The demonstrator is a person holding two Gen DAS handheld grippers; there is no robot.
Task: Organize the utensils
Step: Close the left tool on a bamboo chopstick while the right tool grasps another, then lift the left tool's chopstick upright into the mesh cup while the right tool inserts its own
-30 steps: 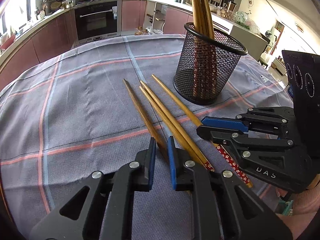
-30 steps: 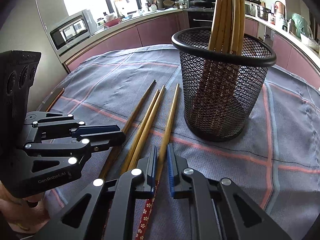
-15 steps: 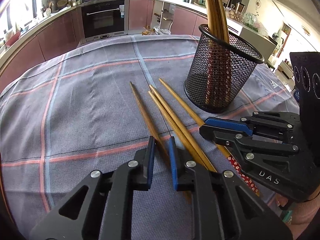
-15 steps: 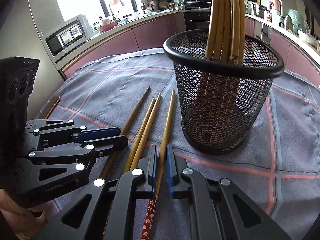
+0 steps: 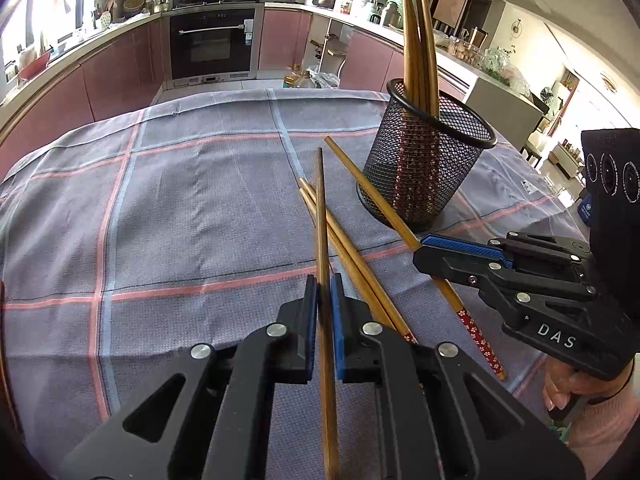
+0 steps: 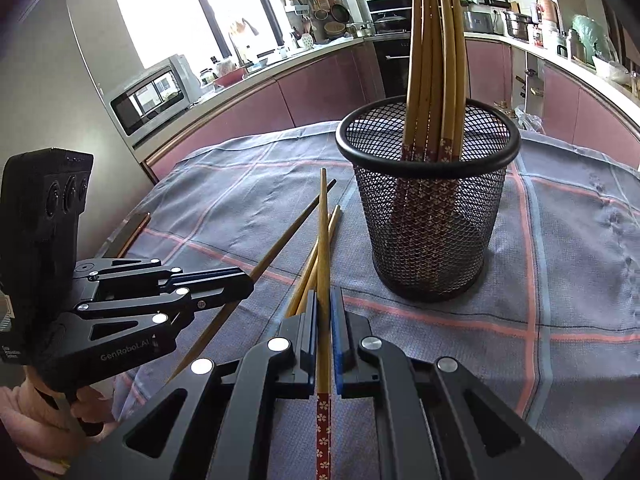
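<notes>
A black mesh cup (image 5: 424, 168) (image 6: 428, 216) stands on the checked cloth and holds several wooden chopsticks upright. My left gripper (image 5: 324, 286) is shut on one chopstick (image 5: 320, 216) and holds it off the cloth, tip pointing away. My right gripper (image 6: 323, 300) is shut on another chopstick (image 6: 322, 232) with a red flowered end, also raised. Two more chopsticks (image 5: 348, 252) lie side by side on the cloth between the grippers. In the right wrist view the left gripper (image 6: 240, 284) shows at the left with its chopstick.
The table is covered by a grey-blue cloth with pink lines (image 5: 180, 220). Kitchen counters, an oven (image 5: 212, 44) and a microwave (image 6: 152, 100) ring the table at a distance. A hand (image 5: 572, 384) holds the right gripper.
Both grippers have closed on a chopstick each and lifted them off the cloth. Both have drawn back from the mesh cup.
</notes>
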